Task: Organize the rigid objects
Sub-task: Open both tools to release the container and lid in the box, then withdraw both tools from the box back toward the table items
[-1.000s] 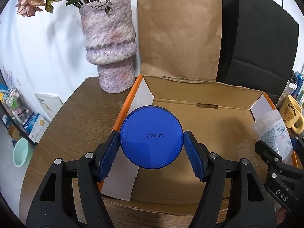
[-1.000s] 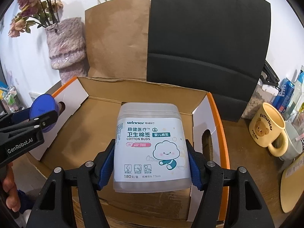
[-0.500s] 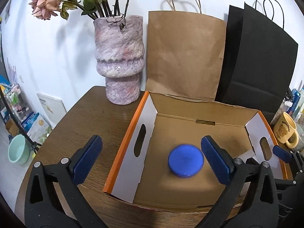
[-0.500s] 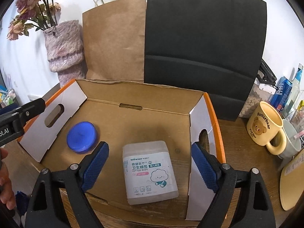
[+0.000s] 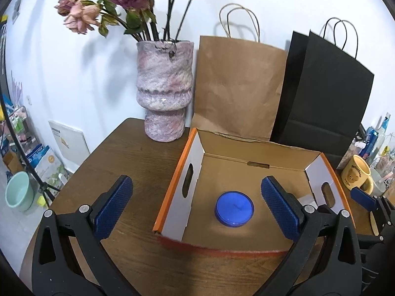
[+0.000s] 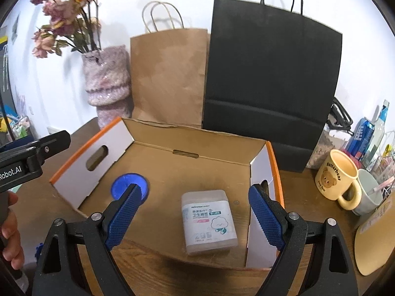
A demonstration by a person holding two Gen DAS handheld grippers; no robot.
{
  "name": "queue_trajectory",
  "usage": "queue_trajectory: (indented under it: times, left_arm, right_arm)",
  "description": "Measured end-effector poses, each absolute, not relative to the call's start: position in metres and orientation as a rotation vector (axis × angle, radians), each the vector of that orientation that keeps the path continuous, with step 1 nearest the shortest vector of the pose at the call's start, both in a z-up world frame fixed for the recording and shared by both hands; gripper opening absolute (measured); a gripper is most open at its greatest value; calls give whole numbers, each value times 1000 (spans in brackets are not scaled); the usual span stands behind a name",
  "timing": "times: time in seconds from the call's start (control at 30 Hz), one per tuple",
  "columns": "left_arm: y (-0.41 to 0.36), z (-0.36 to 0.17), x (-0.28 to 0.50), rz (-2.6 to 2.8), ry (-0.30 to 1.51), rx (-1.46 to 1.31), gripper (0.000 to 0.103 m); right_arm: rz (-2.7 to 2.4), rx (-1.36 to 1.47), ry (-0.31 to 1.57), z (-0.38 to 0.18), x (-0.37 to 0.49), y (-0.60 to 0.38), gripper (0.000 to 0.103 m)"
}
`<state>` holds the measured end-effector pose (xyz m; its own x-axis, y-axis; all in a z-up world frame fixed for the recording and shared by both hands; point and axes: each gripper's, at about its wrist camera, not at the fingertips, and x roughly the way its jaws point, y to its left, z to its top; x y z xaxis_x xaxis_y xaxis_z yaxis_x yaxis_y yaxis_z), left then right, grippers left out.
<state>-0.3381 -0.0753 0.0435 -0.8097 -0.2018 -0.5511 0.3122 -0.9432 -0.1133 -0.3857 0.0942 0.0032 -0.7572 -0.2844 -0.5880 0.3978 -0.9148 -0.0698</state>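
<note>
Nearest the cameras, the left gripper (image 5: 196,206) stands wide apart with nothing between its blue pads, poised over the near left corner of the cardboard box (image 5: 249,153). The right gripper (image 6: 195,215) is likewise spread wide and empty, above the box's near edge.

Inside the box, on its brown floor, the cotton buds box (image 6: 209,222) lies flat, label up, close to the right wall and the near edge. The blue round tin (image 5: 234,208) lies flat to its left, nearer the left wall with the hand slot; the two are apart, not touching.

The box sits on a wooden table (image 5: 118,162). To its right stands a yellow bear mug (image 6: 338,176) with a grey cup just beside it. Behind the box, a brown paper bag (image 6: 170,76) and a black paper bag (image 6: 269,86) stand upright against the wall, and left of them a mottled pink vase (image 5: 165,93) holds dried roses (image 5: 81,17).
</note>
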Motion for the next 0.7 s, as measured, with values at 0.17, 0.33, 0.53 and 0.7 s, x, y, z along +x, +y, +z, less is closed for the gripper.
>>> queue_trajectory:
  times: [0.17, 0.33, 0.53, 0.7]
  left_arm:
    - [-73, 47, -319, -2755, 289, 779, 103]
    - [-72, 46, -300, -2764, 285, 785, 103]
    - [-72, 42, -275, -2758, 272, 782, 103]
    - [-72, 39, -253, -2762, 272, 783, 103]
  right_arm:
    - [-2632, 812, 282, 8, -364, 98, 92]
    - [-2628, 797, 280, 10, -345, 105, 92]
    - [-2626, 782, 275, 10, -319, 117, 92]
    - [-2629, 765, 282, 10, -295, 125, 92]
